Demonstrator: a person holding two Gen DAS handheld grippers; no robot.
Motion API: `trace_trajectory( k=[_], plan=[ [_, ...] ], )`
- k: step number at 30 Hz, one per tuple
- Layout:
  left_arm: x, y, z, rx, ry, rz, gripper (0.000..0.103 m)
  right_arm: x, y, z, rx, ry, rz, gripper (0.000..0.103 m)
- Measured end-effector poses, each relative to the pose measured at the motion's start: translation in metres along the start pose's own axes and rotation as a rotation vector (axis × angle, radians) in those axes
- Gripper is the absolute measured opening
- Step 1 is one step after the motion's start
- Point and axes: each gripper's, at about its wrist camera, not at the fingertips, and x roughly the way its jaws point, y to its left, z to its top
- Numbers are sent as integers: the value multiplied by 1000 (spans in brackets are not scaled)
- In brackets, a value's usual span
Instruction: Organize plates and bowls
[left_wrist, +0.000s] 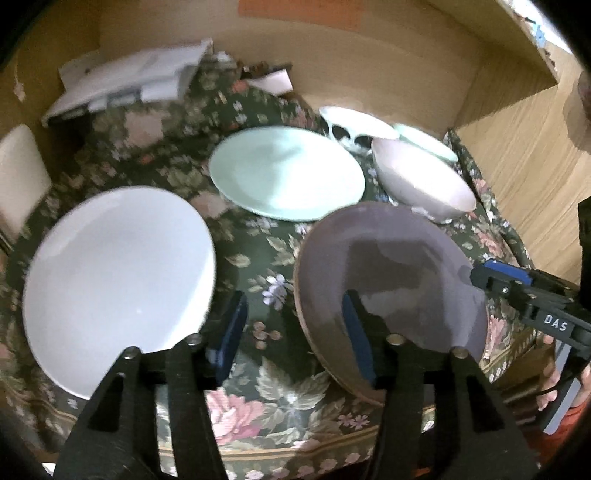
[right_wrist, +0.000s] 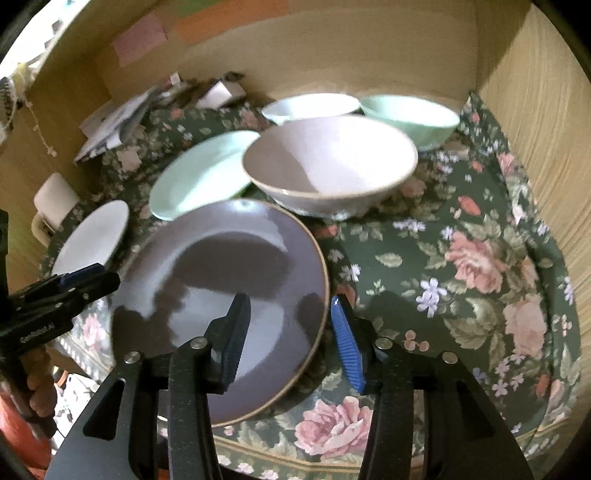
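Floral cloth (right_wrist: 461, 258) covers the desk. Both hand-held grippers, left (left_wrist: 295, 332) and right (right_wrist: 291, 332), tilt downward, jaws parted, straddling opposite near rims of the purple plate (right_wrist: 229, 295) without pressing. Far bowls (right_wrist: 328, 162) overlap, blurred.

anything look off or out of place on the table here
Nothing broken or spilled. One oddity: the purple plate juts past the edge of the floral tablecloth nearest the cameras. Loose papers lie in a messy heap at the far left corner.

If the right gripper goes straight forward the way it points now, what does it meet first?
Probably the purple plate: the right gripper is open with the plate's right rim between its fingers. Depth is unclear.
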Motion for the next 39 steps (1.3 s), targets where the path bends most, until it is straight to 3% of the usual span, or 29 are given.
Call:
trace_trajectory(
  k=[2, 6, 11, 15, 22, 33, 39],
  plan=[
    [-8, 1, 2, 5, -25, 8, 62, -7, 8, 3, -11, -26, 13, 52],
    [-28, 9, 5, 6, -79, 34, 71, -13, 32, 12, -62, -60, 52, 55],
    [-48, 33, 5, -33, -126, 63, 73, -12, 63, 21, -132, -95, 90, 64],
    [-58, 55, 3, -59, -144, 114, 75, -4, 87, 27, -173, -97, 134, 65],
    [-64, 98, -3, -122, -135, 180, 75, 22, 121, 35, -217, -38, 207, 65],
    [-52, 158, -19, -212, -89, 265, 75, 68, 154, 48, -290, 55, 228, 65],
    [-42, 182, -23, -267, -63, 257, 75, 92, 171, 57, -299, 108, 275, 65]
  ],
)
